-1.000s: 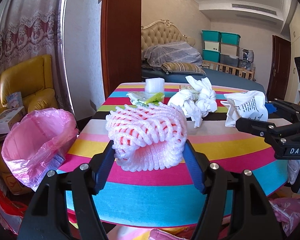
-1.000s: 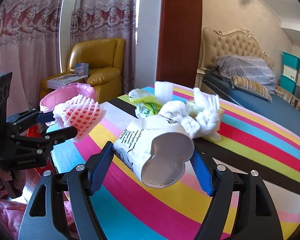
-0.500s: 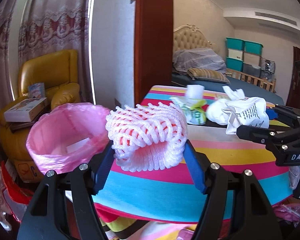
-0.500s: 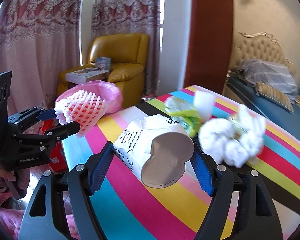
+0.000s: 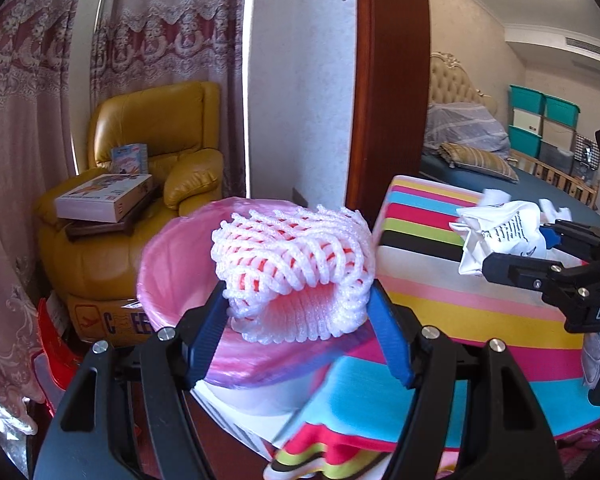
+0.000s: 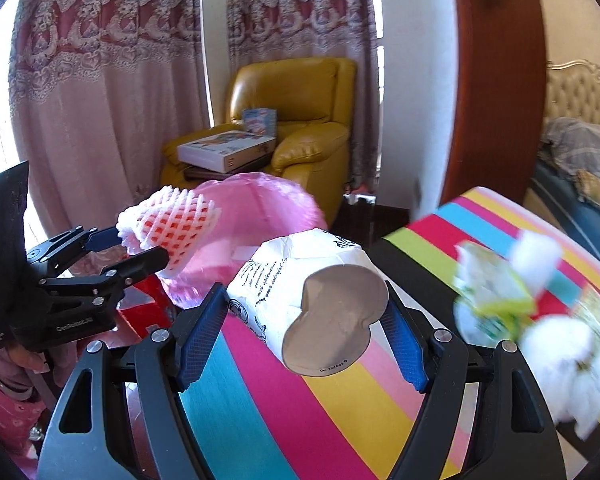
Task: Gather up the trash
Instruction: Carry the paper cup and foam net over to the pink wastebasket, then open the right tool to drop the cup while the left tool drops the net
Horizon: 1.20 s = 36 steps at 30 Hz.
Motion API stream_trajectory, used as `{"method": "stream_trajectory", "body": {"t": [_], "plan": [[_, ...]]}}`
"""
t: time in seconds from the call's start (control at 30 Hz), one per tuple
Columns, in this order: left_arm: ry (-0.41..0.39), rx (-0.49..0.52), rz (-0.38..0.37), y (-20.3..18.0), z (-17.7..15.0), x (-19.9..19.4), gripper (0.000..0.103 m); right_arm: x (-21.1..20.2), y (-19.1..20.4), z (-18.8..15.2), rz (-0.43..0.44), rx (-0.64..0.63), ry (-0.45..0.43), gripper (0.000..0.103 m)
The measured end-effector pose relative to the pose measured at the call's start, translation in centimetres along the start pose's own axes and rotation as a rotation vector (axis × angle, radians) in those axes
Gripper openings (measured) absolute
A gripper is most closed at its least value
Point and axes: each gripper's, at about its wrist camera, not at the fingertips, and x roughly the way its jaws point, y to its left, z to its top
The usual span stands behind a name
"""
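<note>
My left gripper (image 5: 298, 332) is shut on a white and red foam fruit net (image 5: 292, 264), held over the rim of a bin lined with a pink bag (image 5: 168, 280). In the right wrist view that net (image 6: 168, 232) hangs in front of the pink bag (image 6: 260, 216). My right gripper (image 6: 304, 336) is shut on a crushed white paper cup (image 6: 308, 292) with black print, above the striped table's left end. The same cup (image 5: 504, 236) shows at the right of the left wrist view, in the right gripper (image 5: 524, 256).
The striped table (image 6: 340, 420) carries a green and white wrapper (image 6: 492, 300) and crumpled white tissues (image 6: 560, 344), blurred. A yellow armchair (image 5: 148, 160) with boxes stands behind the bin. A wooden door frame (image 5: 388, 80), curtains and a bed (image 5: 480, 152) lie beyond.
Both grippers have swung left with their loads. The foam net has gone from above the table to over the pink bin, and the cup now sits near the table's left end.
</note>
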Motion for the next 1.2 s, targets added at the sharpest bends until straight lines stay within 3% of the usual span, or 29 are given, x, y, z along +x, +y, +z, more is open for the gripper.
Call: {"method": "stream_trajectory", "body": {"t": [0.43,0.47,0.5,0.53,0.6,0.67,0.77,0.83,1.0,1.2], "plan": [[0.045,-0.044,0.024,7.4,2.0,5.3,0.071,7.1,3.1,5.1,0.062,-0.106,-0.015,0.073],[0.041,-0.043,0.019,7.8,2.2,5.7,0.073,7.5,3.1,5.5,0.082,-0.102,-0.031,0.073],[0.038,-0.041,0.021,8.0,2.2,5.8,0.074,7.9,3.0,5.9,0.110,-0.091,-0.050,0.083],[0.038,-0.041,0.042,8.3,2.2,6.1,0.077,8.2,2.6,6.3,0.123,-0.075,-0.055,0.085],[0.041,-0.060,0.088,8.8,2.1,6.2,0.079,8.5,1.7,6.9,0.146,-0.004,-0.071,0.086],[0.038,-0.082,0.086,9.2,1.5,5.6,0.086,7.7,0.4,6.8,0.165,0.059,-0.095,0.086],[0.025,-0.073,0.128,9.0,0.4,4.4,0.095,5.6,-0.6,5.8,0.127,0.043,-0.111,0.086],[0.030,-0.052,0.148,8.6,-0.7,3.6,0.095,3.9,-1.2,4.7,0.091,0.023,-0.114,0.086],[0.053,-0.031,0.111,6.4,-2.6,2.4,0.096,-0.6,-2.8,1.0,-0.016,0.000,-0.104,0.086],[0.025,0.000,0.027,1.7,-2.2,1.2,0.097,-5.3,-6.7,-3.9,-0.155,0.063,-0.085,0.086]]}}
